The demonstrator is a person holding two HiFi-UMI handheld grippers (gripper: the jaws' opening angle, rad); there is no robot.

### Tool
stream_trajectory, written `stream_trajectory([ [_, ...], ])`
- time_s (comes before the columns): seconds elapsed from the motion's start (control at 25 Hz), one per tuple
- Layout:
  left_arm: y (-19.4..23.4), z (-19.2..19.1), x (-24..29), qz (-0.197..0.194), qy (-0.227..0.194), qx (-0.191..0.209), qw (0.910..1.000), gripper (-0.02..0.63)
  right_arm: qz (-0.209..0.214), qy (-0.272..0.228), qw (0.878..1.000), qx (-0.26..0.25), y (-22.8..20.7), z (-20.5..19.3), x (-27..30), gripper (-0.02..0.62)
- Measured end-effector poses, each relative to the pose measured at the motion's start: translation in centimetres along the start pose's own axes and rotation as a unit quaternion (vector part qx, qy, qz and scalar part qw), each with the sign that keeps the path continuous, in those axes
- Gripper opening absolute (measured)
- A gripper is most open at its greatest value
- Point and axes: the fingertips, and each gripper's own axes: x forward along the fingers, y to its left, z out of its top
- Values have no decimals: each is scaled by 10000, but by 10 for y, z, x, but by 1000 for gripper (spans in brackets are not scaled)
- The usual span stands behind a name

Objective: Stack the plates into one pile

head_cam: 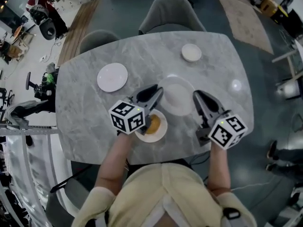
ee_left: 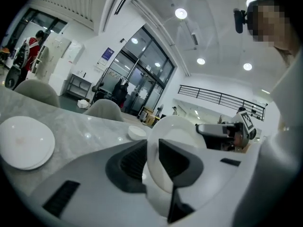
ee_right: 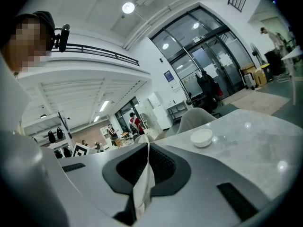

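Note:
A large white plate (head_cam: 177,97) is over the middle of the marble table (head_cam: 85,112), held at both sides. My left gripper (head_cam: 158,91) is shut on its left rim; in the left gripper view the rim (ee_left: 176,131) fills the gap between the jaws (ee_left: 150,161). My right gripper (head_cam: 195,96) is shut on the right rim, a thin white edge (ee_right: 142,189) pinched between its jaws (ee_right: 147,167). Another white plate (head_cam: 112,77) lies to the far left. A small white bowl (head_cam: 191,52) sits at the far side.
A small plate with something brown on it (head_cam: 154,126) lies near the front edge, under my left gripper. Two grey chairs (head_cam: 172,13) stand at the table's far side. Cluttered floor and equipment surround the table.

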Motion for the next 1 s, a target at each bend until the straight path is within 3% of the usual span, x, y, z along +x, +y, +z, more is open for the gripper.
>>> stream_trajectory([
  [0.4, 64, 11, -81, 742, -205, -95, 9970, 71, 331, 349, 9988, -36, 59, -21, 75, 14],
  [0.72, 126, 19, -154, 1462, -352, -321, 9881, 67, 649, 652, 9954, -251, 117, -43, 149, 14],
  [1.0, 169, 18, -191, 1897, -294, -440, 9804, 64, 673, 856, 9934, -352, 140, -64, 200, 15],
])
